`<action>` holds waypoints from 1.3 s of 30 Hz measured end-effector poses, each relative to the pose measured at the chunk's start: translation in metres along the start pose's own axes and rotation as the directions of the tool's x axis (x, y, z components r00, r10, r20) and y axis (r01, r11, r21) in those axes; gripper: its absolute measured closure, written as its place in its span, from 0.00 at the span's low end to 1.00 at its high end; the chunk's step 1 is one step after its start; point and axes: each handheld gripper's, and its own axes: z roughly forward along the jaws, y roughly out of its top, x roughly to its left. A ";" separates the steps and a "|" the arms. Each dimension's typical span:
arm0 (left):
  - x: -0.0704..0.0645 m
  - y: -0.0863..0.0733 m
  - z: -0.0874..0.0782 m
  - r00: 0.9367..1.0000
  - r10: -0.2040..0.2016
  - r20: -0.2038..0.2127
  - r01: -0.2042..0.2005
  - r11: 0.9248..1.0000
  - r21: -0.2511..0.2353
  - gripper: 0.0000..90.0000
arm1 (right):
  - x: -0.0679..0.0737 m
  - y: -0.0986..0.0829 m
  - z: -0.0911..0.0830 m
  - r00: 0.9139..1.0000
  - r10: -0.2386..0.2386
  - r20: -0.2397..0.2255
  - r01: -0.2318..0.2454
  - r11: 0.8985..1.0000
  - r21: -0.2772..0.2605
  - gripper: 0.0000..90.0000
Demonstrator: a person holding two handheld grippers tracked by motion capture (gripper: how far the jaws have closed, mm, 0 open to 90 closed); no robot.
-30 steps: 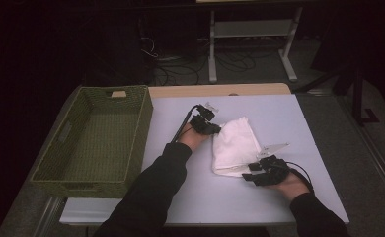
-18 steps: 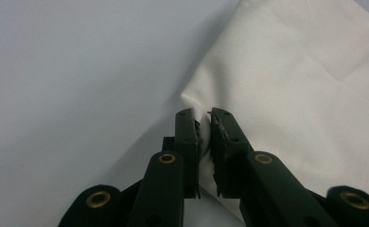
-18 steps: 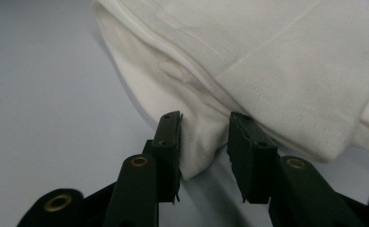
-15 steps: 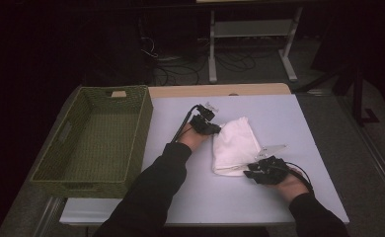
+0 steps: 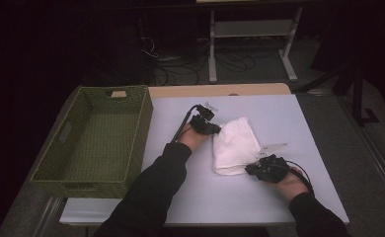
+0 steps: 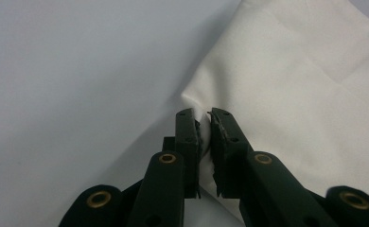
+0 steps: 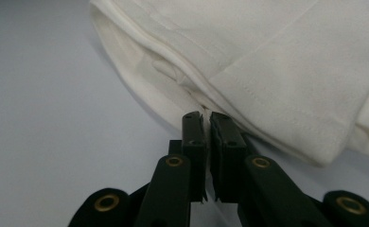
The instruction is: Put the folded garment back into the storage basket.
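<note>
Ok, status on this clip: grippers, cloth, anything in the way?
Left gripper pinching white cloth edge. Right gripper shut at its near hem. Green basket off left, nothing blocking.

Both forearms wear dark long sleeves. The left hand-held gripper [image 5: 214, 128] is black, with a black cable looping back along the wrist and a small grey three-cornered plate on top; the right hand-held gripper [image 5: 250, 169] matches it. Up close, each has two flat black jaws hinged on black links with brass-coloured rivets
</note>
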 end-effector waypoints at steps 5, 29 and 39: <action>0.000 0.000 -0.001 1.000 -0.008 0.002 0.008 1.000 -0.007 0.91 | -0.002 0.000 0.000 1.000 0.007 -0.013 -0.007 1.000 -0.001 0.94; -0.005 -0.002 -0.042 0.998 -0.024 0.053 0.031 0.990 -0.136 0.92 | -0.005 0.014 -0.017 0.999 0.020 -0.025 -0.022 0.996 -0.090 0.95; -0.013 0.000 -0.054 0.997 -0.001 0.079 0.014 0.988 -0.155 0.92 | -0.008 0.028 -0.021 0.999 0.003 -0.036 -0.008 0.991 -0.137 0.95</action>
